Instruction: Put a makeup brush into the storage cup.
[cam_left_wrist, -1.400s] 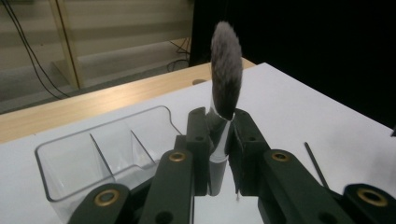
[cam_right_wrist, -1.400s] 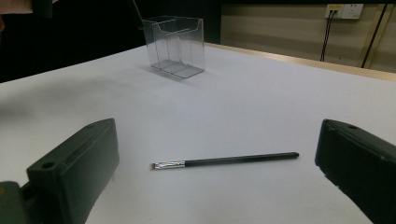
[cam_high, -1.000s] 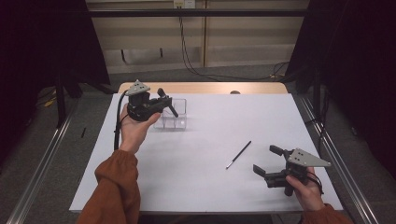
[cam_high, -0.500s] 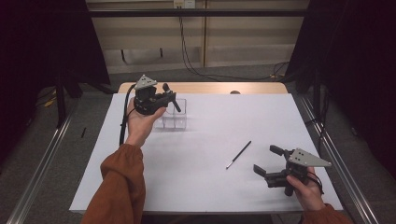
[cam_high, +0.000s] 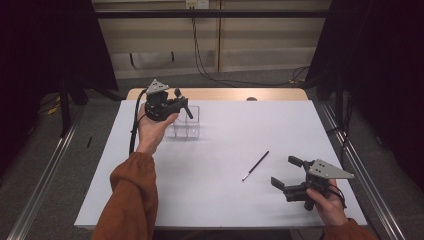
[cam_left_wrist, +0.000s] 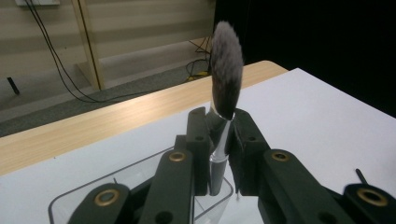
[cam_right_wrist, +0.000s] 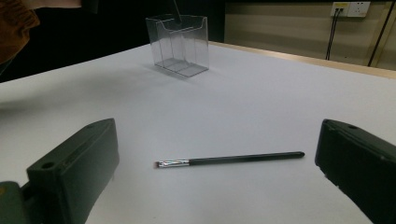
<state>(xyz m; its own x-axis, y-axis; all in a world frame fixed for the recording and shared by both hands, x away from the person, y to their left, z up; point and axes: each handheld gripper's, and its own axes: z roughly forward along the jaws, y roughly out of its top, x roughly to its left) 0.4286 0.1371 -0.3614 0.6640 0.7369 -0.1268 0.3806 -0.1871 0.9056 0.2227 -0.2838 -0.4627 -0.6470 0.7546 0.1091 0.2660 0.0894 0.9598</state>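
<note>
Left tongs (cam_left_wrist: 219, 140): clenched on a fluffy brush (cam_left_wrist: 226, 79) (bristles up) above the clear box (cam_high: 187, 123).
Right tongs (cam_right_wrist: 215, 163): released, near the thin brush (cam_right_wrist: 229, 160).

White table (cam_high: 220, 200): organizer (cam_high: 187, 129), thin brush (cam_high: 255, 165)

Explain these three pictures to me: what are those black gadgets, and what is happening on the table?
There is no machine here: a person holds hand tongs, one in each hand. One picture looks down from above the table; each of the other two comes from a camera riding on one of the tongs, looking along its black jaws. The left tongs are shut on a fluffy brush, bristles up, its handle pointing down into a clear box at the far side. The right tongs are open and hold nothing. In front of them a thin brush lies flat on the white surface.
</note>
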